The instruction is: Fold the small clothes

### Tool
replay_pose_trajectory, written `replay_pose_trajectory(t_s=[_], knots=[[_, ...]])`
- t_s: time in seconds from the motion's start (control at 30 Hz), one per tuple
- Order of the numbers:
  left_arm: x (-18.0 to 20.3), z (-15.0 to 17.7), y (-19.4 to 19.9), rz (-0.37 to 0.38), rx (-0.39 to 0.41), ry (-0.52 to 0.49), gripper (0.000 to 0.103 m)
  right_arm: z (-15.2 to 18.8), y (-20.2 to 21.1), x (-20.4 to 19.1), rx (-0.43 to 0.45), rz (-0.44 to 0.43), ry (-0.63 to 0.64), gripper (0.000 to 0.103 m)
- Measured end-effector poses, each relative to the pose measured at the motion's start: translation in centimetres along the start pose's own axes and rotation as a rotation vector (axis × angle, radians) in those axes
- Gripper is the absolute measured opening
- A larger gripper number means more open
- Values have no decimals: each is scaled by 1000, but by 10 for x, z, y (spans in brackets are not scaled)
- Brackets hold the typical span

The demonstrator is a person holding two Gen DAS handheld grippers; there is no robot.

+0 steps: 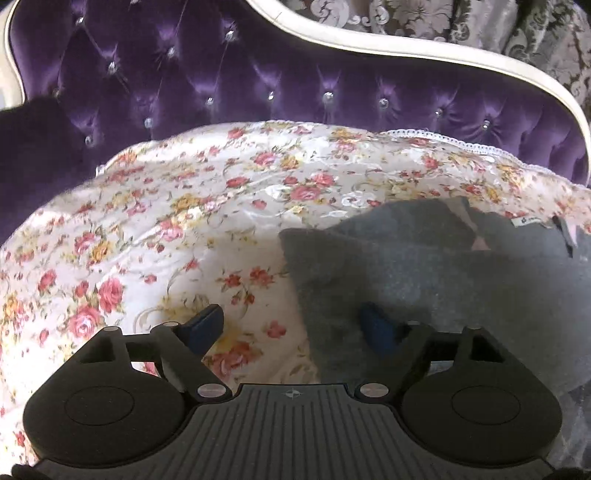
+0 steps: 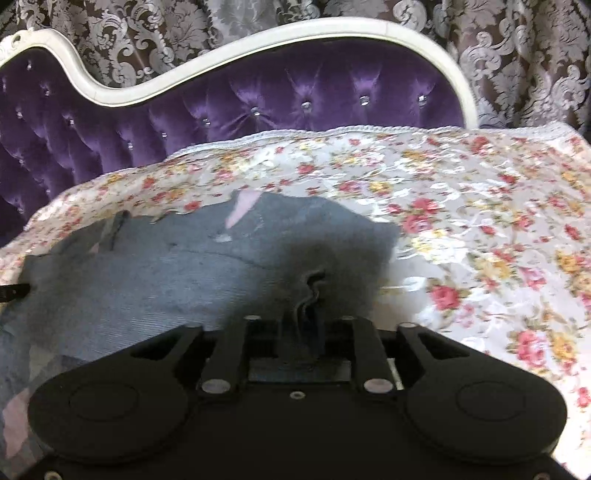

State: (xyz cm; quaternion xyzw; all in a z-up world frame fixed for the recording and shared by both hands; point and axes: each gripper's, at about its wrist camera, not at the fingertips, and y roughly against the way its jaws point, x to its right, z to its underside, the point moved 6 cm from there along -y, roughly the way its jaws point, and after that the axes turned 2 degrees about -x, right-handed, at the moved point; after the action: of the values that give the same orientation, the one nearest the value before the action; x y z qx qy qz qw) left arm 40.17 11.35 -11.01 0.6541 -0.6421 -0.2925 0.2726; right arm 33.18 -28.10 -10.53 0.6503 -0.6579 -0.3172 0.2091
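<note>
Right hand-held gripper (image 2: 309, 295) is clenched on a bunched fold of the soft, light grey knit garment (image 2: 155, 273), spread on the floral bed cover (image 2: 461, 221). Left hand-held gripper (image 1: 291, 325) is released, straddling its edge; corner grasps are judged best.

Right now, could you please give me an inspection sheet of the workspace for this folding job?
Surface: floral bedspread with a white lace edge, smooth.
Job's things: grey garment lying on the bedspread, pink patch near its far edge.
Clutter: nothing seen.
Grippers: left gripper open, one finger over the garment's edge; right gripper shut on a bunched fold of the garment.
Cables: nothing seen.
Surroundings: purple tufted headboard with a cream frame, damask curtain behind.
</note>
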Motion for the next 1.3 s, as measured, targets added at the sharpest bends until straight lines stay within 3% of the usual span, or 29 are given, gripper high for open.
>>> replay_pose_trajectory(t_s=[0.23, 0.37, 0.47, 0.6, 0.97, 1.3], knots=[[-7, 3, 0, 14, 10, 44, 92, -5, 10, 5, 59, 51, -21, 39], [-7, 1, -1, 13, 13, 46, 95, -6, 7, -7, 59, 35, 35, 59], [-10, 1, 1, 30, 7, 65, 95, 5, -8, -2, 3, 53, 22, 60], [-10, 8, 20, 66, 1, 74, 95, 8, 1, 8, 14, 45, -23, 63], [14, 79, 122, 238, 21, 18, 95, 43, 102, 0, 87, -98, -12, 64], [29, 151, 190, 324, 10, 24, 95, 121, 173, -29, 27, -233, 9, 64]])
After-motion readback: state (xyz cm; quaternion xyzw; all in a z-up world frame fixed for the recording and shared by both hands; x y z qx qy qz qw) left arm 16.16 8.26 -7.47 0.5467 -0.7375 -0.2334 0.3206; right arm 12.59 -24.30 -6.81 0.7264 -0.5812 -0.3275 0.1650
